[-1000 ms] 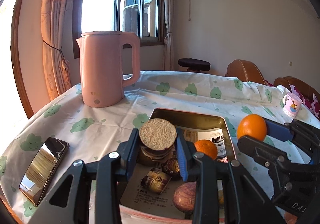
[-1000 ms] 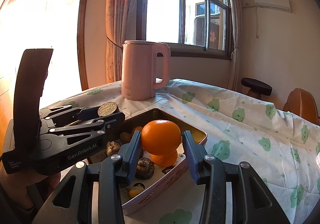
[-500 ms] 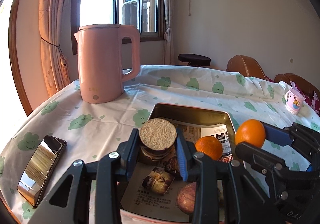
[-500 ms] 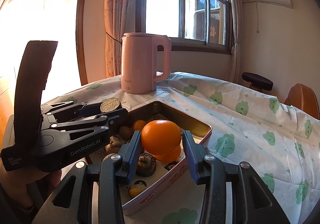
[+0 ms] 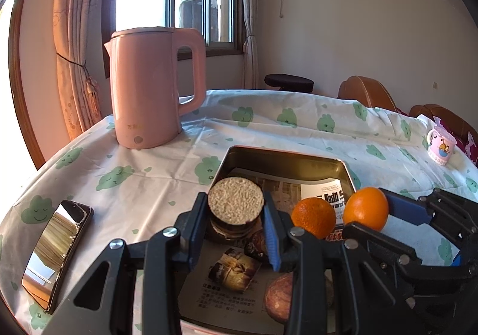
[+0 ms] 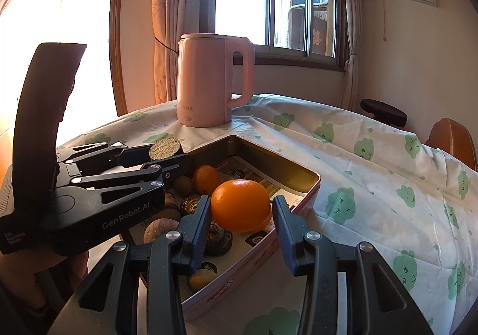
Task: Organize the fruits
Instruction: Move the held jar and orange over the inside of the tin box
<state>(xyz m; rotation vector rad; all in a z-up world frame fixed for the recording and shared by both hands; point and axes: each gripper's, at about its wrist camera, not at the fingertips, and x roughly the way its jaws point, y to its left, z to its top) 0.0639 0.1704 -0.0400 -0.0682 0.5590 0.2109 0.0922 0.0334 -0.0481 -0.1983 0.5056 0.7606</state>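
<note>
My left gripper point(image 5: 236, 209) is shut on a round brown fruit with a flat pale cut face point(image 5: 236, 200), held above the near left part of the tin box point(image 5: 283, 157). It also shows in the right wrist view point(image 6: 165, 149). My right gripper point(image 6: 240, 215) has its jaws spread around an orange point(image 6: 240, 209) at the box's near right rim; there is a gap on the right side. The same orange shows in the left wrist view point(image 5: 366, 212). A second orange point(image 5: 313, 217) and several brown fruits point(image 6: 218, 238) lie in the box on printed paper.
A pink kettle point(image 5: 149, 90) stands behind the box on the cloud-print tablecloth point(image 5: 298, 125). A phone point(image 5: 56, 251) lies at the near left. A small pink mug point(image 5: 440, 148) stands at the far right. Chairs and a stool sit beyond the table.
Both grippers have moved lower and further over the box. The right gripper's jaws have spread wider around the orange. The left grip is unchanged.
</note>
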